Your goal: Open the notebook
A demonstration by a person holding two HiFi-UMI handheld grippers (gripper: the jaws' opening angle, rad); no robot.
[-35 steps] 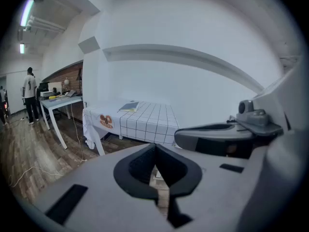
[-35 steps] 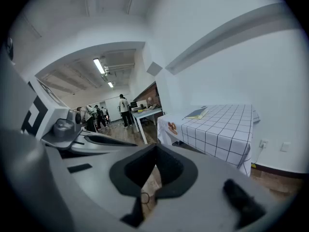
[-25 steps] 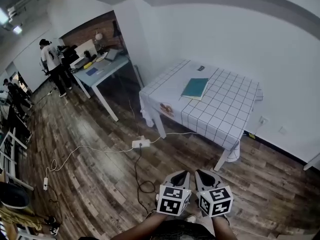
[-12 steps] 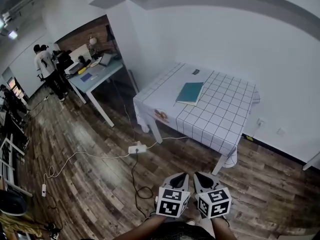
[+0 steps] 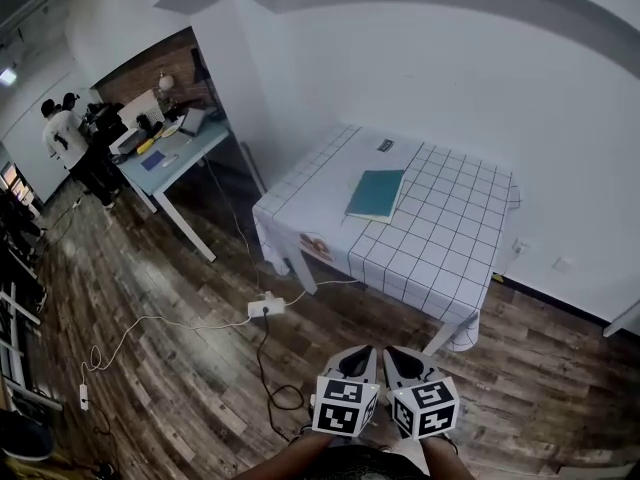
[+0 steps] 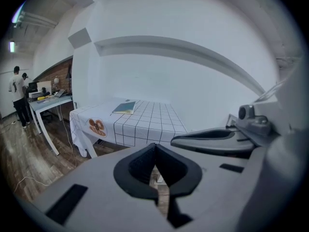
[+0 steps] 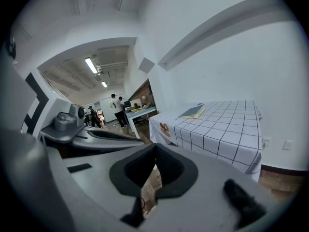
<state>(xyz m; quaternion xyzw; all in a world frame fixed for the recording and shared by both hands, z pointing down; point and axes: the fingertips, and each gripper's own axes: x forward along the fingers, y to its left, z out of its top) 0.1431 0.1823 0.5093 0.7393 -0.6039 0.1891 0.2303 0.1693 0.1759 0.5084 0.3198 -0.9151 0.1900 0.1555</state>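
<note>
The left gripper [image 6: 154, 149] has its jaws closed: the dark pads meet at the tips and nothing sits between them, with only a sliver of floor showing through the gap lower down. The right gripper [image 7: 155, 148] is the same, pads together at the tips and empty. In the head view the two are held side by side at the bottom of the frame, low in front of the person, each with its marker cube [image 5: 347, 405] facing the camera, and both point toward the table.

Ahead of them and well apart stands a table [image 5: 440, 238] under a white cloth with a black grid, set close to a white wall [image 5: 450, 68]. The notebook [image 5: 376, 194], with a teal cover, lies flat and closed on the far left part of the tabletop, near the left edge. A small dark item [image 5: 386, 145], too small to identify, lies beyond it toward the wall. The cloth's overhang on the left side carries an orange-brown print [image 5: 316, 245].

On the dark wooden floor [image 5: 170, 268] between the grippers and the table lies a white power strip [image 5: 265, 308], with cables trailing off to the left and toward the person. Further left, a grey desk [image 5: 170, 153] holds cluttered items, and a person in a white top [image 5: 60, 133] stands at its far end.
</note>
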